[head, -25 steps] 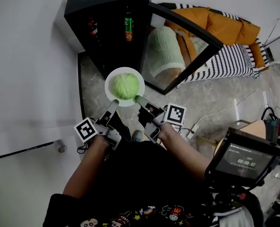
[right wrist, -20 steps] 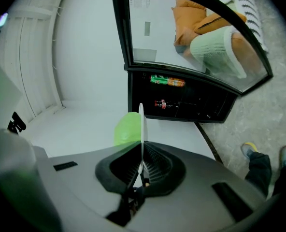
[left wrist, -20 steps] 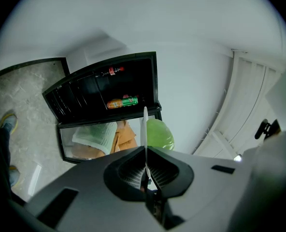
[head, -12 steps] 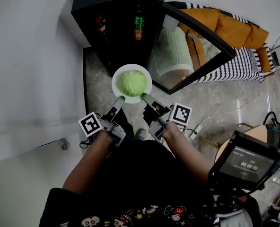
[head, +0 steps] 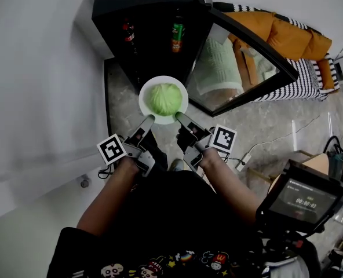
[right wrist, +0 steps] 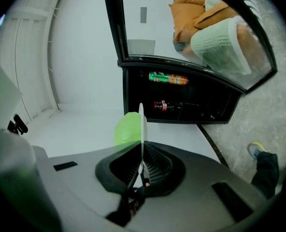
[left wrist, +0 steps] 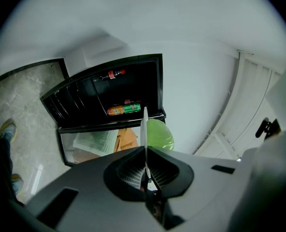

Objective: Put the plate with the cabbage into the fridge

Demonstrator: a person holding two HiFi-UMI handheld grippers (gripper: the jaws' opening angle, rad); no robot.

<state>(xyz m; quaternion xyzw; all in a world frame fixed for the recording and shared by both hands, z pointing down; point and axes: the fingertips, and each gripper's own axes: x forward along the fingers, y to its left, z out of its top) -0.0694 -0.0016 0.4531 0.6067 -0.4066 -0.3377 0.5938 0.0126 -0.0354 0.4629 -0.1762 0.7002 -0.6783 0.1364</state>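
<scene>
Jaws of the left gripper (head: 148, 119) and the right gripper (head: 177, 116) are each pinched shut on the near rim of the plate (head: 143, 99), one at either side, holding it in the air. Beyond the jaws stands the fridge (head: 148, 13), a boxy black cabinet. Its glossy glass door (head: 235, 68) is swung wide towards the right gripper's side. The plate is round, smooth, white and thin-edged, and it is outside the fridge, before its open front. The cabbage (head: 164, 98), a pale green rounded head, fills its middle. Deeper past the fingertips, two bottles (head: 178, 35) sit on dark shelves.
</scene>
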